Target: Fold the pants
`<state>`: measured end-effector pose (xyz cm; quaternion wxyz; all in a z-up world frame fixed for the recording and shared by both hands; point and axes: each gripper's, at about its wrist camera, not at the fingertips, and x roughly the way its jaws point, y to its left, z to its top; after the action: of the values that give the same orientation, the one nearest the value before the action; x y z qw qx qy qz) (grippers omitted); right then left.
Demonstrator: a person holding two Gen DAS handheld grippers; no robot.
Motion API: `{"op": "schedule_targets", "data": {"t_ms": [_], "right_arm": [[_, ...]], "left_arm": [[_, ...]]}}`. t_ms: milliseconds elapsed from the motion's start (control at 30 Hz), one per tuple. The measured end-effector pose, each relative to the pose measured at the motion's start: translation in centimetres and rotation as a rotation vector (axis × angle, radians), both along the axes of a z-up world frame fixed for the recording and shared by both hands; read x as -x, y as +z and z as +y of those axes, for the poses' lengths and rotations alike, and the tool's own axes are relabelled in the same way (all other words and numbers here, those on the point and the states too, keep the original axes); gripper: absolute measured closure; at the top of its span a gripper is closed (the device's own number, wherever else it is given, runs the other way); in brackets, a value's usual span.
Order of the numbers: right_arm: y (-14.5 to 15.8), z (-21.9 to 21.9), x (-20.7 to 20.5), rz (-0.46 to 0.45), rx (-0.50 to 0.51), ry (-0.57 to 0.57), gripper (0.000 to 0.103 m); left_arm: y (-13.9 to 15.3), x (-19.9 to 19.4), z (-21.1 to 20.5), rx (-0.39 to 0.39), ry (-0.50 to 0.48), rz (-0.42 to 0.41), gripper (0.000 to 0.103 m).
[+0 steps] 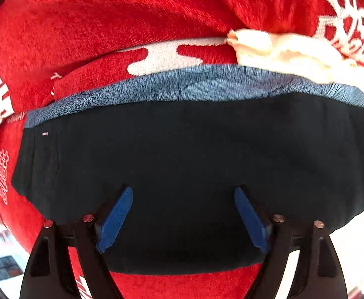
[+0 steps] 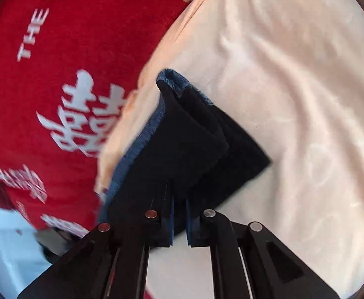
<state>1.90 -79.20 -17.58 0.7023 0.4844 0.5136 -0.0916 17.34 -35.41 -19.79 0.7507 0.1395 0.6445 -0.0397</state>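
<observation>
My right gripper (image 2: 179,214) pinches the dark navy fleece pants (image 2: 189,149), folded on the red printed blanket (image 2: 45,74); my left gripper (image 1: 183,199) hovers wide above; I'd lay edges flush before releasing.

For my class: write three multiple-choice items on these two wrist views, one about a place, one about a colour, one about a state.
1. The dark pants lie on
A. a red blanket
B. a wooden floor
C. a metal tray

2. The band along the pants' far edge is
A. yellow
B. blue
C. green

3. The right hand-held gripper is
A. wide open
B. shut on the pants
C. out of view

Answers: 1 A, the red blanket surrounds the pants; 2 B, blue band; 3 B, its fingers pinch dark fabric, while the left hand-held gripper is open.
</observation>
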Motion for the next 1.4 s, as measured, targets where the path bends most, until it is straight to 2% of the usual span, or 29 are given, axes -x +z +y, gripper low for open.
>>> {"op": "schedule_targets", "data": {"t_ms": [33, 67, 100, 133, 167, 233, 300, 367, 467, 533, 600, 667, 800, 867, 900, 967, 1100, 1167, 1233, 1300, 1400], "right_arm": [[-1.0, 0.0, 0.3, 0.089, 0.047, 0.049, 0.092], [-1.7, -0.3, 0.8, 0.119, 0.035, 0.056, 0.086], [-1.8, -0.8, 1.5, 0.102, -0.002, 0.019, 0.083], [-1.0, -1.5, 2.3, 0.119, 0.012, -0.029, 0.074], [0.0, -1.8, 2.9, 0.121, 0.048, -0.05, 0.071], [2.8, -1.8, 3.5, 0.07, 0.117, -0.06, 0.071], [5.0, -0.2, 1.9, 0.004, 0.158, 0.057, 0.071], [5.2, 3.0, -1.7, -0.024, 0.173, 0.227, 0.071], [3.0, 8.1, -7.2, -0.06, 0.175, 0.412, 0.071], [0.7, 10.6, -10.3, -0.042, 0.202, 0.501, 0.071], [-1.1, 11.5, -12.1, -0.029, 0.264, 0.554, 0.074], [-1.5, 11.0, -13.6, -0.063, 0.352, 0.571, 0.079], [-2.0, 7.2, -15.1, -0.007, 0.41, 0.473, 0.079], [-0.8, 4.4, -13.7, 0.016, 0.346, 0.348, 0.075], [-0.1, 3.3, -12.5, 0.0, 0.303, 0.303, 0.073], [1.8, 0.9, -8.6, -0.029, 0.227, 0.207, 0.062], [3.5, -2.0, -0.2, -0.046, 0.117, 0.056, 0.06], [2.7, -3.5, 4.8, -0.04, 0.032, -0.041, 0.06], [1.4, -4.0, 7.0, -0.032, -0.047, -0.119, 0.06], [-0.6, -3.8, 7.3, -0.066, -0.13, -0.144, 0.06], [-3.0, -2.7, 5.7, -0.127, -0.232, -0.175, 0.06]], "left_arm": [[-0.2, 0.3, 0.3, -0.005, 0.0, -0.001, 0.009], [-0.3, 0.3, 0.8, 0.001, 0.015, 0.0, 0.008], [-0.3, -0.1, 0.6, 0.001, 0.028, 0.015, 0.008], [0.0, -0.2, 0.9, -0.007, 0.039, 0.03, 0.008], [0.6, -0.3, 0.9, -0.007, 0.041, 0.032, 0.008], [3.0, -0.6, 0.2, 0.048, 0.015, -0.02, 0.008], [4.0, -1.2, -1.2, 0.082, -0.031, -0.056, 0.008], [3.7, -2.6, -3.9, 0.095, -0.075, -0.077, 0.008], [1.7, -4.2, -6.6, 0.094, -0.085, -0.092, 0.008], [0.1, -5.3, -8.3, 0.064, -0.071, -0.105, 0.008], [-1.4, -6.5, -8.6, 0.055, -0.039, -0.129, 0.008], [-2.0, -7.8, -8.2, 0.07, -0.005, -0.151, 0.004], [-2.5, -10.6, -7.2, 0.026, 0.049, -0.164, 0.004], [-1.4, -11.2, -6.3, 0.0, 0.071, -0.165, 0.004], [-0.8, -11.0, -5.8, -0.001, 0.068, -0.173, 0.004], [0.6, -10.0, -4.4, -0.009, 0.047, -0.18, 0.004], [1.2, -6.9, -1.2, -0.07, 0.044, -0.156, 0.004], [0.1, -5.3, 1.1, -0.102, 0.077, -0.112, 0.004], [-1.4, -3.9, 3.1, -0.102, 0.13, -0.064, 0.003], [-0.8, -3.3, 4.9, -0.039, 0.184, -0.089, 0.0], [-1.3, -3.9, 5.5, -0.033, 0.211, -0.073, 0.0]]}}
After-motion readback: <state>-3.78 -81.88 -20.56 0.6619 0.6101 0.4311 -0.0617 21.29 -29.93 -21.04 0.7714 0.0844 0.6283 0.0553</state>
